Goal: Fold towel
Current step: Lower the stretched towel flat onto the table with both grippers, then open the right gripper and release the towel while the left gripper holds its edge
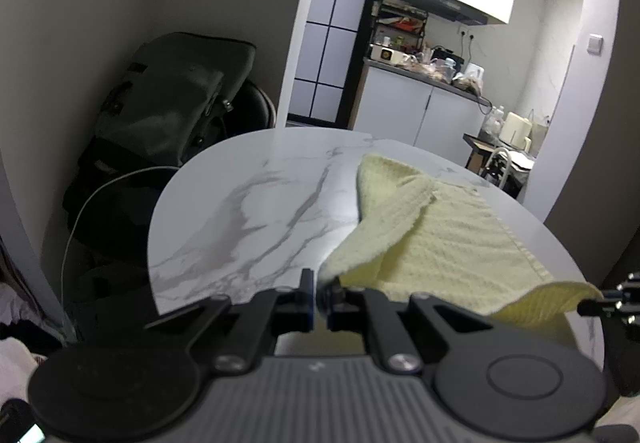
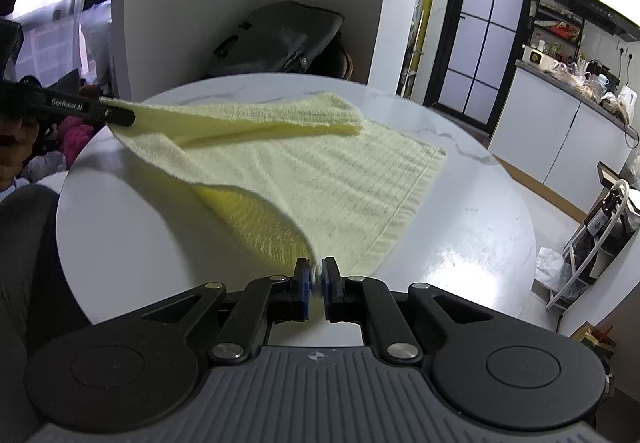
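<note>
A pale yellow towel (image 2: 320, 171) lies partly spread on a round white marble table (image 2: 460, 243). Its near edge is lifted off the top and folded over toward the far side. My right gripper (image 2: 316, 275) is shut on one near corner of the towel. My left gripper (image 1: 318, 287) is shut on the other near corner, and the towel (image 1: 440, 239) stretches away from it to the right. In the right wrist view the left gripper (image 2: 120, 117) shows at the left edge, pinching the cloth. In the left wrist view the right gripper (image 1: 588, 307) shows at the right edge, holding its corner.
A dark bag (image 1: 172, 103) rests on a chair behind the table, with a white cable (image 1: 80, 219) beside it. A kitchen counter (image 1: 424, 79) with clutter stands beyond a doorway. A small rack (image 2: 592, 243) stands to the table's right. A person's leg (image 2: 24, 251) is at the left.
</note>
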